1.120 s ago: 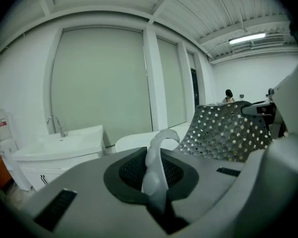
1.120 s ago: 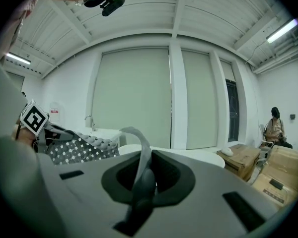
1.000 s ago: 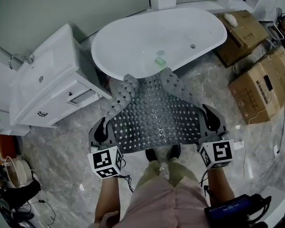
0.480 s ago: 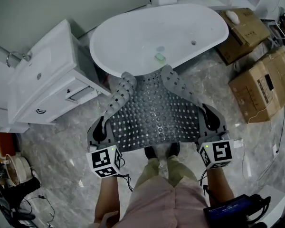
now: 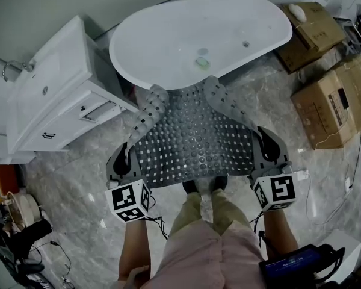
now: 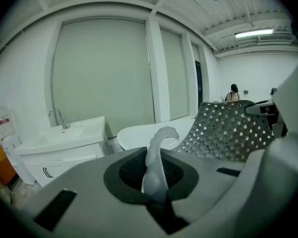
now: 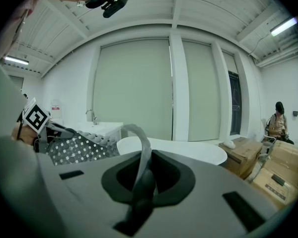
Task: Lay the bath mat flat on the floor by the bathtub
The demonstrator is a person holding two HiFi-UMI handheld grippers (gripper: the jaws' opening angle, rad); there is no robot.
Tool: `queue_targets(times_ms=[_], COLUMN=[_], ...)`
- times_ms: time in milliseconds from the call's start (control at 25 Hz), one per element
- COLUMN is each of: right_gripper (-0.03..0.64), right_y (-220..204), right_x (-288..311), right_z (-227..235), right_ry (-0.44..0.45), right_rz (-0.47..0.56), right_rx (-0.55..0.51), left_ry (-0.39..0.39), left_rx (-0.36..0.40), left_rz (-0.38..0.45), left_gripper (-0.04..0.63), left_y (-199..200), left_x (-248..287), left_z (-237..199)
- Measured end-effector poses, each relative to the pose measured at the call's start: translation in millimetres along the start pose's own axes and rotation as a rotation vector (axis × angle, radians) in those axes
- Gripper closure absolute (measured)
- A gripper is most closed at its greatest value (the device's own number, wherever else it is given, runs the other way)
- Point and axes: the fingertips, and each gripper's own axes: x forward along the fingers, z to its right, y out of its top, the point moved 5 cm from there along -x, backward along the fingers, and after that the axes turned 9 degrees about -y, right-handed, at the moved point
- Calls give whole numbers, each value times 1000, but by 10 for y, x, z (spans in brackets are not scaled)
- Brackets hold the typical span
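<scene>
Jaws on both sides are pinched tight on the bath mat (image 5: 192,143). Our left gripper (image 5: 121,164) has its near left corner and our right gripper (image 5: 269,152) has the near right one. We're holding it spread out above the floor (image 5: 78,179), far corners curling, just in front of the bathtub (image 5: 168,41).
</scene>
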Motion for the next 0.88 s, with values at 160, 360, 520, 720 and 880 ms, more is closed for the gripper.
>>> queue_targets(times_ms=[160, 360, 520, 720, 880], right_gripper=[588, 588, 588, 588, 588], right_y=[-86, -335, -510, -728, -823], right_x=[43, 134, 192, 262, 280], right_z=[-43, -70, -62, -81, -111], right_ry=[7, 20, 27, 27, 36], right_rz=[-18, -56, -90, -123, -136], right_rx=[-1, -13, -21, -18, -23], left_ry=[-15, -37, -45, -60, -70], left_rx=[-11, -5, -1, -1, -7], left_rz=[-22, -53, -82, -111, -129], left_gripper=[555, 555, 555, 555, 555], left_y=[-103, -326, -461, -642, -737], left_x=[74, 256, 354, 465, 504], left_z=[14, 95, 123, 149, 182])
